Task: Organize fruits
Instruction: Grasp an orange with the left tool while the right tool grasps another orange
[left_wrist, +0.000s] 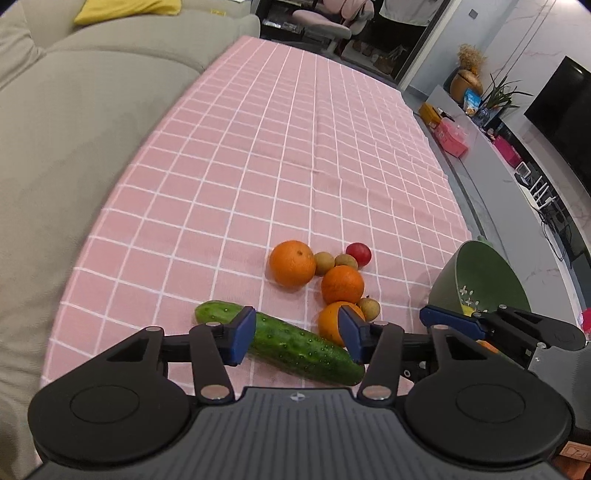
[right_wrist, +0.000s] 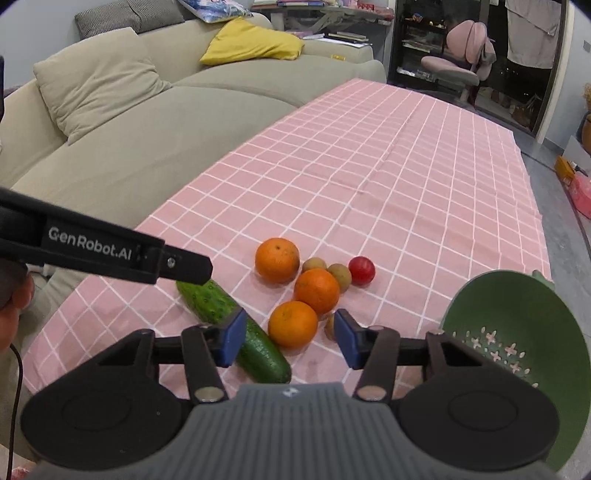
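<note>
Left gripper (left_wrist: 297, 338) spread wide, nothing between the pads, hovering over the cucumber (left_wrist: 284, 341) on the pink checked tablecloth (left_wrist: 277, 147). Right gripper (right_wrist: 291, 338) likewise spread and empty, nearest orange (right_wrist: 293, 324) just ahead of its gap. Two more oranges (right_wrist: 277, 259) (right_wrist: 316, 290), three small brown fruits (right_wrist: 314, 264) and a red fruit (right_wrist: 361, 270) clustered farther ahead, several touching. Green colander (right_wrist: 517, 317) tilted at right of the right gripper. Seen only from the left wrist: something yellow inside the colander (left_wrist: 468, 309), and orange below the right gripper's fingers, identity unclear. Seen only from the right wrist: left gripper's finger over the cucumber's far end. Beige sofa (right_wrist: 129, 147) alongside at left.
</note>
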